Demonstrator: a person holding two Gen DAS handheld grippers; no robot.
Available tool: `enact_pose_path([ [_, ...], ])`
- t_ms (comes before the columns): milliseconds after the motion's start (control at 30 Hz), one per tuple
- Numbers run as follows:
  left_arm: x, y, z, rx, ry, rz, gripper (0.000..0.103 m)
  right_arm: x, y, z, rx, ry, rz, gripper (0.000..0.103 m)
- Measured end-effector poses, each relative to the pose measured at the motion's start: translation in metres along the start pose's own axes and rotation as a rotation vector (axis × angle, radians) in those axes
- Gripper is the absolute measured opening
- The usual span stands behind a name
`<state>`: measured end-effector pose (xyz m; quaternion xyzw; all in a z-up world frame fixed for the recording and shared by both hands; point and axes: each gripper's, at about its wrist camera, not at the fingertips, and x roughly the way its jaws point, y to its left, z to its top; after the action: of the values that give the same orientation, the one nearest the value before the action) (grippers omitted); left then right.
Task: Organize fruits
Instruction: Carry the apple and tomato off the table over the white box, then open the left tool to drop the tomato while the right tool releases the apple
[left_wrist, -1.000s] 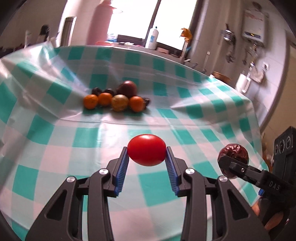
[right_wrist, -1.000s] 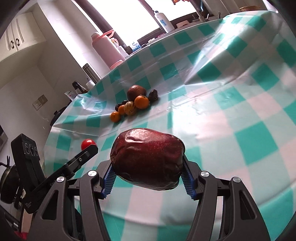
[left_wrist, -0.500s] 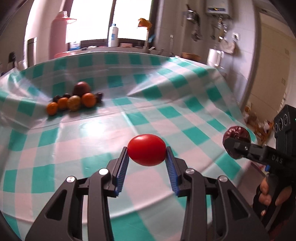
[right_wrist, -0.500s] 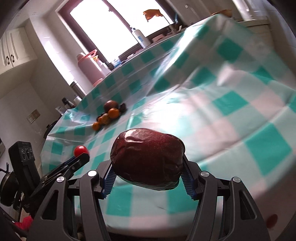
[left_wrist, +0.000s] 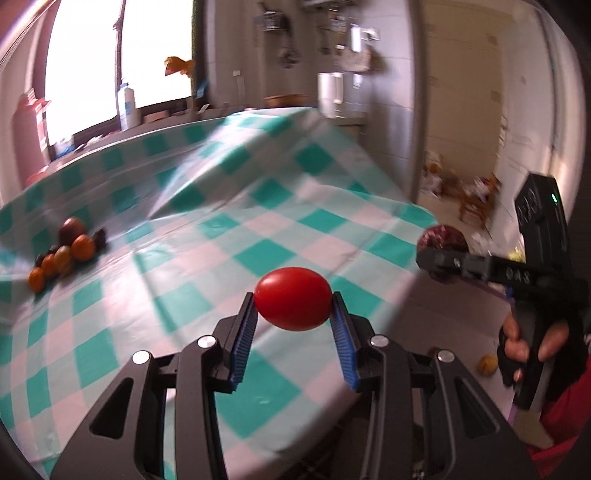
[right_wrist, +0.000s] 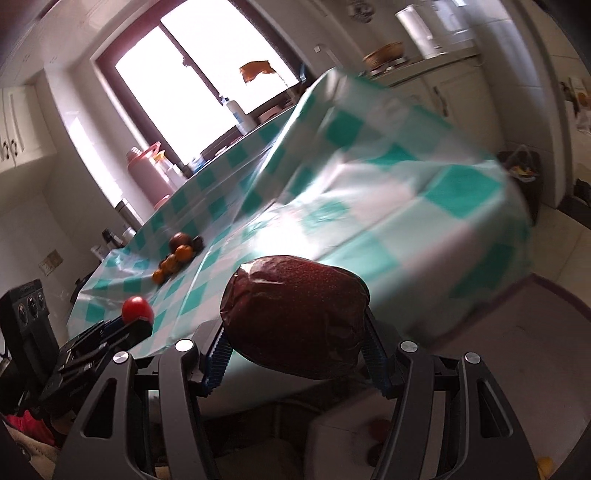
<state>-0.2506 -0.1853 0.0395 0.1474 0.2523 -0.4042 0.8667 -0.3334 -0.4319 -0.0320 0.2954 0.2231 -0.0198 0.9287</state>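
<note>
Tomato (left_wrist: 293, 299), smooth, glossy and bright red, sits clamped between the blue ribbed pads (left_wrist: 243, 339) of the left gripper (left_wrist: 293, 328), its long axis running crosswise from pad to pad, held in the air above the near part of the table's green-and-white checked cloth (left_wrist: 207, 236). Alongside, the right gripper (right_wrist: 295, 354) grips a larger dark red fruit (right_wrist: 295, 317) with wrinkled, shiny, finely speckled skin, also lying sideways between the pads, near the table's edge. A gloved hand (left_wrist: 532, 343) with a red sleeve holds the right gripper's handle. Well away on the cloth, a small pile of orange and dark fruits (left_wrist: 64, 253) lies bunched together.
</note>
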Motion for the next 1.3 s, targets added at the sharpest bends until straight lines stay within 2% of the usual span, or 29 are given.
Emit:
enact_pose_path([
  [200,0.011,-0.050,0.000,0.168,0.010,-0.082,0.040,-0.028,-0.039,-0.007,0.058,-0.043,-0.112,0.060],
  [300,0.022,-0.071,0.000,0.225,0.037,-0.145,0.040,-0.032,-0.058,-0.011,0.079,-0.021,-0.206,0.060],
  [433,0.055,-0.103,-0.008,0.281,0.144,-0.261,0.040,-0.019,-0.080,-0.022,0.088,0.083,-0.352,0.060],
  [633,0.112,-0.152,-0.033,0.433,0.313,-0.309,0.040,0.013,-0.109,-0.042,0.097,0.242,-0.528,0.060],
  [700,0.132,-0.167,-0.044,0.476,0.383,-0.330,0.040,0.023,-0.121,-0.047,0.131,0.287,-0.556,0.060],
  [933,0.174,-0.195,-0.084,0.567,0.538,-0.340,0.040,0.041,-0.158,-0.074,0.245,0.421,-0.620,0.060],
  [1000,0.183,-0.201,-0.090,0.590,0.562,-0.342,0.040,0.043,-0.160,-0.077,0.240,0.430,-0.642,0.060],
  [1233,0.209,-0.222,-0.123,0.674,0.720,-0.356,0.040,0.054,-0.165,-0.087,0.214,0.486,-0.702,0.060],
  [1300,0.209,-0.222,-0.127,0.676,0.724,-0.357,0.041,0.055,-0.167,-0.088,0.226,0.496,-0.707,0.061],
])
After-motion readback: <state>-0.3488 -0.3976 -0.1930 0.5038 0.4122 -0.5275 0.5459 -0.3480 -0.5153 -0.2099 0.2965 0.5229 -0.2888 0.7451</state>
